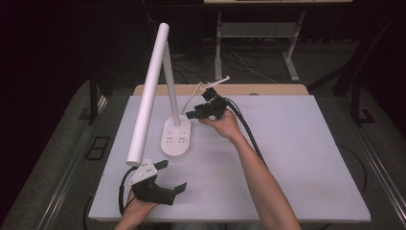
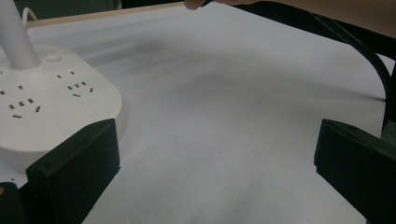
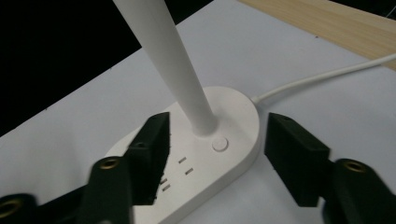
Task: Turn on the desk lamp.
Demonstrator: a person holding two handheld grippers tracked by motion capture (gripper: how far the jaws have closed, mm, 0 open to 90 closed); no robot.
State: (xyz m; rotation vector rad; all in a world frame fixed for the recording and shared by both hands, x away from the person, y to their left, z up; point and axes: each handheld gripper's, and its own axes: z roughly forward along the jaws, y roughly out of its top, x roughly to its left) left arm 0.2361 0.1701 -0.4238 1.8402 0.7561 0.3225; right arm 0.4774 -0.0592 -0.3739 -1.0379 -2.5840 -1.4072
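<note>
A white desk lamp stands on the white table mat (image 1: 297, 158). Its oval base (image 1: 176, 136) carries sockets, and a long tube head (image 1: 148, 91) slants down toward the front left. My right gripper (image 1: 193, 114) is open just right of the stem (image 1: 171, 81). In the right gripper view its jaws straddle the back end of the base (image 3: 233, 112), with the round button (image 3: 220, 143) and the stem (image 3: 182, 70) between them, touching nothing. My left gripper (image 1: 171, 176) is open near the front left edge, below the tube's tip. Its view has the base (image 2: 51, 107) by the left jaw.
The lamp's white cord (image 3: 322, 77) runs off the back of the base toward the wooden table edge (image 1: 268, 89). A thick black cable (image 1: 249, 134) trails along the right forearm. Another desk's metal legs (image 1: 292, 52) stand on the floor behind.
</note>
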